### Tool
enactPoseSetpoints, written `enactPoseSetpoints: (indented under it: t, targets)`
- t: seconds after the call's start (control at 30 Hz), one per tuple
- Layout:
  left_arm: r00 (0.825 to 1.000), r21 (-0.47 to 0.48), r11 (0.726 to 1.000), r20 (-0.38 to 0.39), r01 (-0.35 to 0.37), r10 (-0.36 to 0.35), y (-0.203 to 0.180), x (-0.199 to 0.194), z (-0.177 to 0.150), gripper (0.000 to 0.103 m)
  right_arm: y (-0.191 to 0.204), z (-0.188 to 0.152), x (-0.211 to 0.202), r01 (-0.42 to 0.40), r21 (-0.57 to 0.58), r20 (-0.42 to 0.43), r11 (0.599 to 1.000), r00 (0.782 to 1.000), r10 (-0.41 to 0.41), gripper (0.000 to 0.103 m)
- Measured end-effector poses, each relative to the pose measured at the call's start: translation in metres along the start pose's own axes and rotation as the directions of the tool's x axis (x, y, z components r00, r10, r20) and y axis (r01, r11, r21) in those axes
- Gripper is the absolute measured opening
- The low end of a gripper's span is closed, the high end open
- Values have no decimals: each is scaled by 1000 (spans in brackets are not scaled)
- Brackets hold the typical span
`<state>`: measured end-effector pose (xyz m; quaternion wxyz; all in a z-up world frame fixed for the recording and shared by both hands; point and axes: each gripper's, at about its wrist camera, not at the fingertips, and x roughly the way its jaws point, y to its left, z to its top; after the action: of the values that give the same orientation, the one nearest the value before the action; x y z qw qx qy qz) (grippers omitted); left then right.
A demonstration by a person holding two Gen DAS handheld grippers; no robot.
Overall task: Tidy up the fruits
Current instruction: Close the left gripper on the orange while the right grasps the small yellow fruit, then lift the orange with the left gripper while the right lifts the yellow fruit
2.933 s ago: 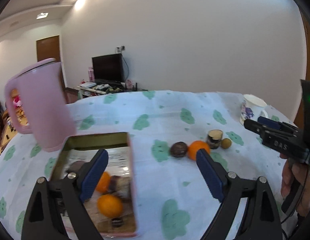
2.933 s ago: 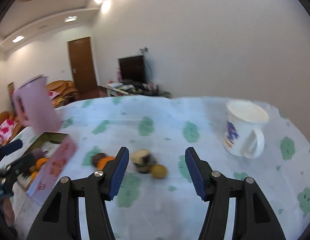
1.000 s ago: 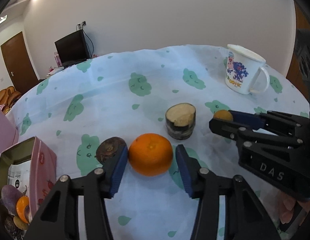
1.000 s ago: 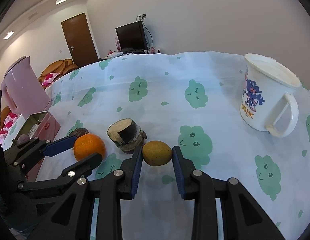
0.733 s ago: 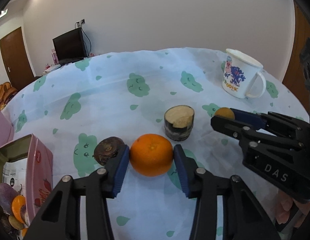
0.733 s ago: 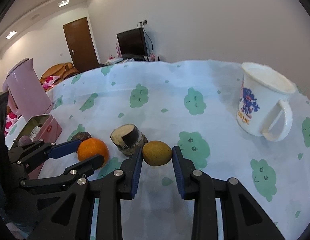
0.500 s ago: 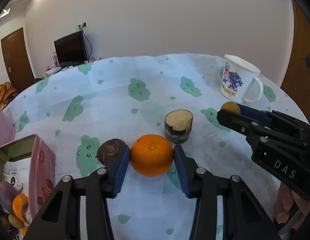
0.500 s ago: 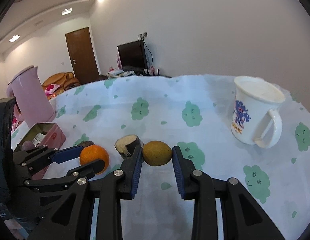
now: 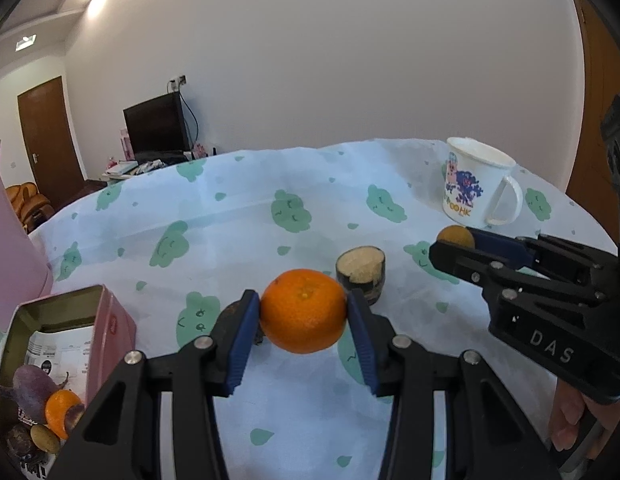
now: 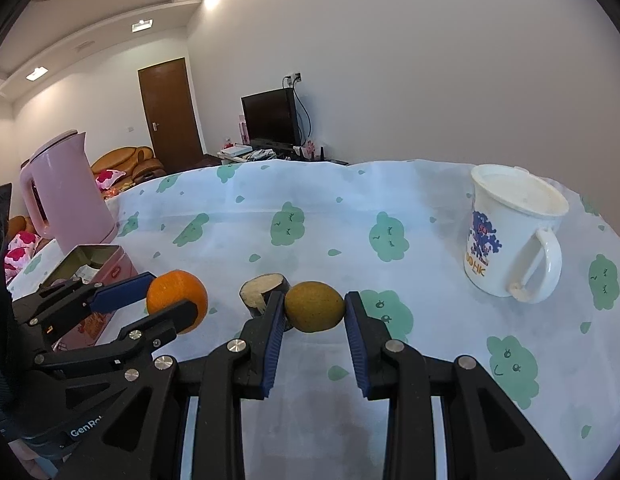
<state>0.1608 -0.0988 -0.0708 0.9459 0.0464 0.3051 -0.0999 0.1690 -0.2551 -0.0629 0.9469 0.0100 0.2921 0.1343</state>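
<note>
From the left wrist, the left gripper (image 9: 304, 316) clamps an orange (image 9: 303, 310) between its blue pads, just in front of a cut stump piece (image 9: 361, 271) on the cloud-print tablecloth (image 9: 238, 220). An open pink tin (image 9: 90, 320) holding fruit sits left of the stump.

From the right wrist, the right gripper (image 10: 314, 312) is closed on a small brownish-green fruit (image 10: 314, 306) just right of the stump; a white mug (image 10: 505, 240) stands further right.

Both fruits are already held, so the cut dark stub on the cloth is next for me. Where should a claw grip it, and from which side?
Grip the cut stub across its dark round sides, below the pale cut face, which tilts up toward the cameras. Come in from the near side, probably low, pads either side. The orange in the left claw sits right in front, so move that away first.
</note>
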Motion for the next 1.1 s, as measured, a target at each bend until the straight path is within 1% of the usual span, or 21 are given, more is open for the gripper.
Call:
enactPoseSetpoints:
  t: [0.4, 0.53, 1.1]
  targets:
    - [998, -19, 1000, 68, -15, 16, 4, -14, -1, 47, 4, -1, -9, 8, -20, 57, 1000, 998, -7, 32]
    - [997, -28, 1000, 81, -14, 16, 6, -17, -2, 47, 6, -2, -15, 8, -29, 87, 1000, 996, -6, 32]
    - [991, -45, 999, 135, -8, 14, 9, -30, -6, 47, 13, -4, -30, 26, -63, 167, 998, 986, -15, 32]
